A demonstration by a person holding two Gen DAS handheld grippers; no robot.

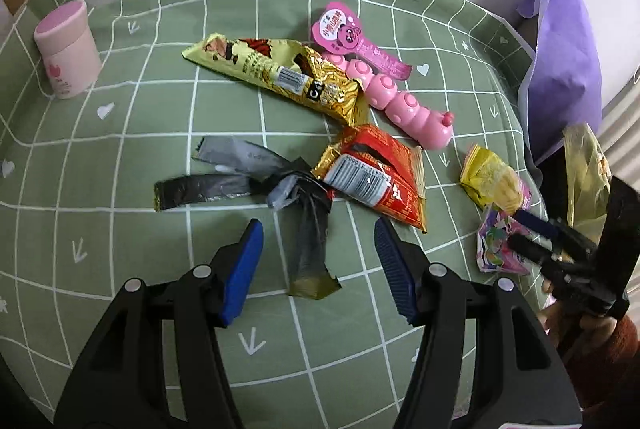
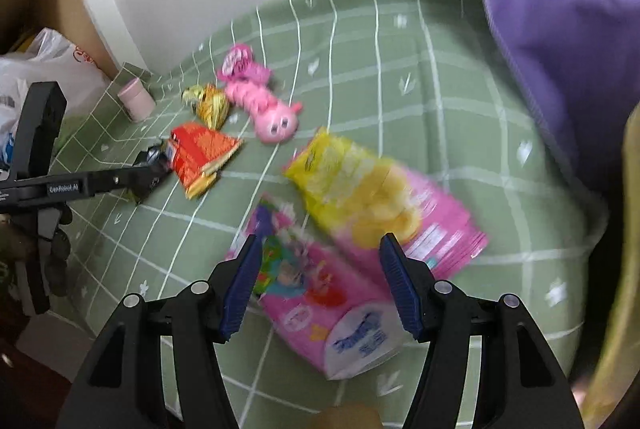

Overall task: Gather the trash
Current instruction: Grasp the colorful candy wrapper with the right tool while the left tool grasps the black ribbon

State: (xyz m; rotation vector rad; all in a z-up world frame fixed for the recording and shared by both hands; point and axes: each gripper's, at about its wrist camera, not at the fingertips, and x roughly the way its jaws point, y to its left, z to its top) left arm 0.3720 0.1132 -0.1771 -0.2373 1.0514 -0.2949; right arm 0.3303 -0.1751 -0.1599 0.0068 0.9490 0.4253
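Over the green worktop (image 1: 120, 133), the left gripper (image 1: 318, 229) hangs wide above a black wrapper (image 1: 308, 229); the right gripper (image 2: 318, 249), also wide, straddles a pink packet (image 2: 320, 293), both likely lining up grasps.

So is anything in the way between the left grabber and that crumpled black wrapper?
No, nothing visible blocks it. The left gripper is open, and the black wrapper lies right ahead between its fingers on the green cloth. The red packet overlaps the wrapper's far side only.

Legible text: "GenRobot.AI", white lettering on the left gripper (image 2: 150, 173) body. Barcodes on the red wrapper (image 1: 374, 179) and gold wrapper (image 1: 280, 77); digits unreadable.
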